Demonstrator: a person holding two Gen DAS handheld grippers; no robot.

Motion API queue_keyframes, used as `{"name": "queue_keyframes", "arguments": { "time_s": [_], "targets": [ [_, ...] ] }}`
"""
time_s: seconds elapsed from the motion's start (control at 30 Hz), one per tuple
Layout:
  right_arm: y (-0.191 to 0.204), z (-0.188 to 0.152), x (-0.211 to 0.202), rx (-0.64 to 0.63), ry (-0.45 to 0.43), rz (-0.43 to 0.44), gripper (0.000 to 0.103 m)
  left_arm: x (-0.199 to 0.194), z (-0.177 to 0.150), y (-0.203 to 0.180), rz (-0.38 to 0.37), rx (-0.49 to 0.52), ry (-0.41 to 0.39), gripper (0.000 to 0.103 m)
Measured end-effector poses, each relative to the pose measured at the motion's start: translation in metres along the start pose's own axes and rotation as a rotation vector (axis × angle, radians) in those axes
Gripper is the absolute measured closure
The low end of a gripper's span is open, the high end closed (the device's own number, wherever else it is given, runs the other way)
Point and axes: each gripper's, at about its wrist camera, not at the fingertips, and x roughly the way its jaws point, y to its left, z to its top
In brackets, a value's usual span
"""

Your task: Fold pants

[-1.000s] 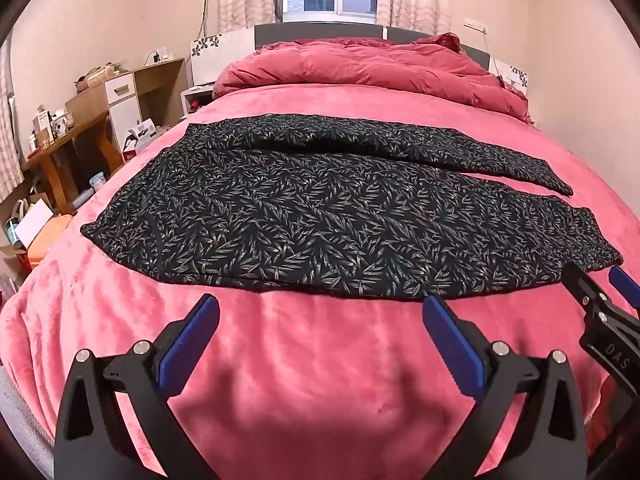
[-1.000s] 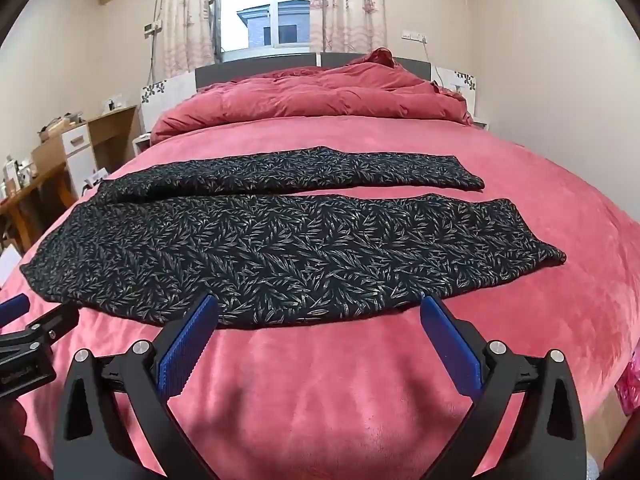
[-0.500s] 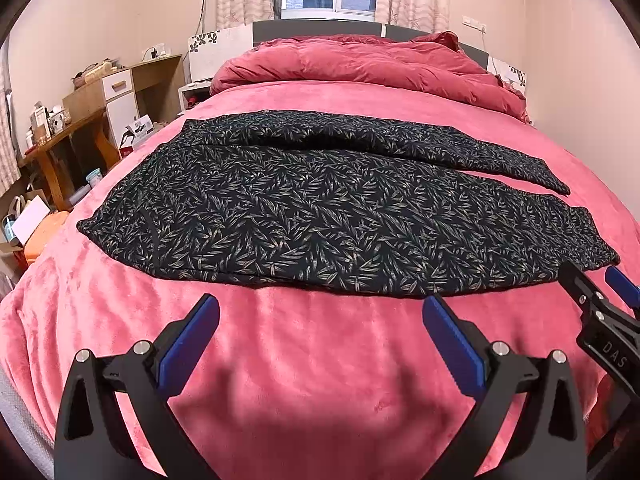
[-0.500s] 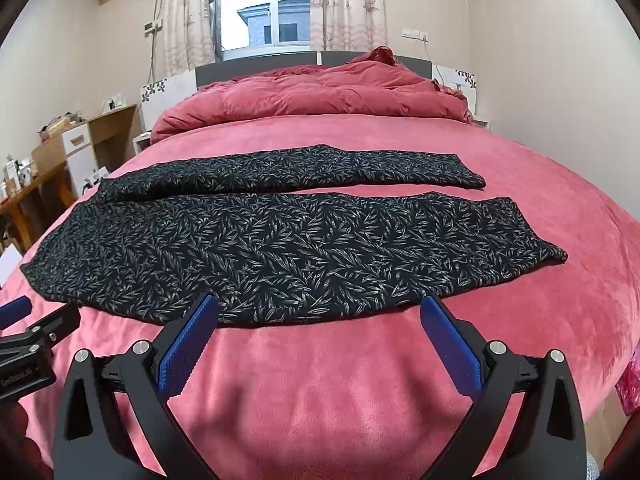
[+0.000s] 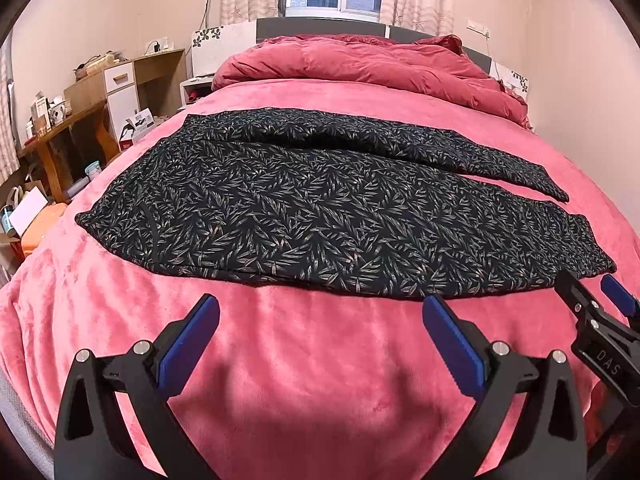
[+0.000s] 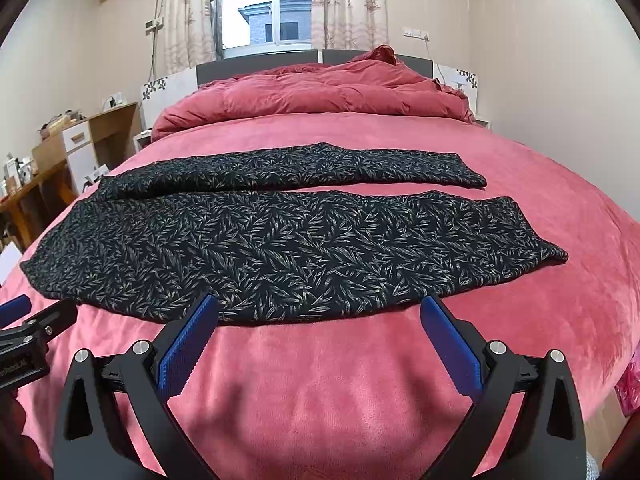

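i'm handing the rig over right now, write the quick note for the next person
Left gripper: jaws open, empty, above the pink blanket short of the pants' near edge.
Right gripper: jaws open, empty, at the near edge toward the cuff side.
Pants: dark leaf print, spread flat across the bed, waist to the left, both legs running right, lying apart, far leg narrower in view.
Done: pants laid out flat, no fold made.
Left: grasp the near leg's edge, fold it onto the far leg, then fold lengthwise.

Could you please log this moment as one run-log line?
left tool open | right tool open | pants flat, unfolded, ungrasped on bed
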Motion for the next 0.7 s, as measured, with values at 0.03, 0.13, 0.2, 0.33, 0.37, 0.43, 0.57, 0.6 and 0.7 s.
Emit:
{"name": "queue_keyframes", "arguments": {
  "time_s": [0.03, 0.13, 0.2, 0.33, 0.37, 0.43, 0.57, 0.6, 0.7],
  "targets": [
    [0.0000, 0.0000, 0.0001, 0.000, 0.000, 0.000, 0.003, -0.0002, -0.0004, 0.0002, 0.000, 0.000, 0.000, 0.002],
    [0.0002, -0.0002, 0.0003, 0.000, 0.001, 0.000, 0.003, -0.0002, -0.0006, 0.0002, -0.006, -0.001, 0.002, 0.002],
    [0.0004, -0.0004, 0.0003, 0.001, 0.001, -0.001, 0.003, -0.0004, -0.0006, 0.0003, -0.007, 0.000, 0.001, 0.002],
    [-0.0001, 0.0000, 0.0004, 0.004, 0.001, 0.000, 0.003, -0.0008, -0.0007, 0.0006, -0.009, 0.000, 0.000, 0.002],
    [0.0004, -0.0004, 0.0003, 0.005, 0.003, 0.001, 0.003, -0.0008, -0.0007, 0.0005, -0.010, 0.000, 0.000, 0.002],
    [-0.0005, -0.0006, 0.0014, 0.008, 0.005, 0.001, 0.003, -0.0008, -0.0009, 0.0005, -0.009, 0.001, -0.001, 0.002],
    [-0.0010, -0.0008, 0.0019, 0.011, 0.007, 0.002, 0.003, -0.0002, -0.0013, 0.0004, -0.010, 0.001, 0.001, 0.002],
    [-0.0014, -0.0007, 0.0020, 0.011, 0.007, 0.001, 0.003, 0.0002, -0.0015, 0.0005, -0.010, 0.001, 0.002, 0.002],
    [-0.0021, -0.0011, 0.0025, 0.012, 0.010, 0.002, 0.003, 0.0011, -0.0012, 0.0012, -0.013, -0.001, 0.006, 0.002]
  ]
}}
